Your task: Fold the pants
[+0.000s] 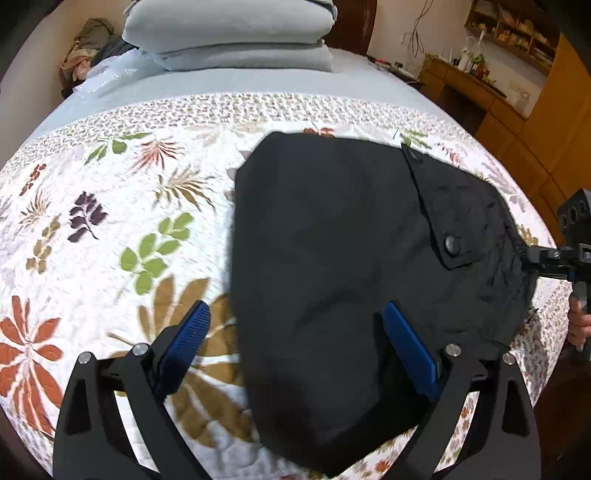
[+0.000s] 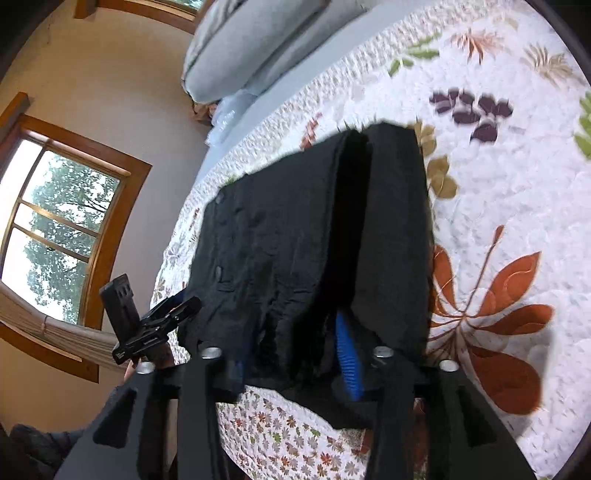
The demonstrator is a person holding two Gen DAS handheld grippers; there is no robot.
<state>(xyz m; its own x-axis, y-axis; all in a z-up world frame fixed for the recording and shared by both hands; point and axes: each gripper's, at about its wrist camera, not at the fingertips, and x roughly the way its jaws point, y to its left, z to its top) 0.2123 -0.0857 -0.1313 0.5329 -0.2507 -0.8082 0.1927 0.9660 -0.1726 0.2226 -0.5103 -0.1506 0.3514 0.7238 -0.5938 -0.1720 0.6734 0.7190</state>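
Note:
Black pants [image 1: 332,266] lie folded on the floral quilt [image 1: 110,229], waistband with a button [image 1: 451,243] to the right. My left gripper [image 1: 295,343] is open above the pants' near left edge; one blue pad [image 1: 188,343] is over the quilt, the other [image 1: 410,350] over the cloth. In the left wrist view my right gripper [image 1: 532,258] grips the waist edge at the far right. In the right wrist view my right gripper [image 2: 295,354] is shut on the pants [image 2: 295,236], its blue pad [image 2: 347,354] showing between cloth layers.
Grey pillows [image 1: 229,33] are stacked at the bed's head. A pile of clothes [image 1: 88,51] sits at the back left. Wooden cabinets and shelves [image 1: 509,92] stand to the right of the bed. A window [image 2: 59,229] is in the wall beyond the bed.

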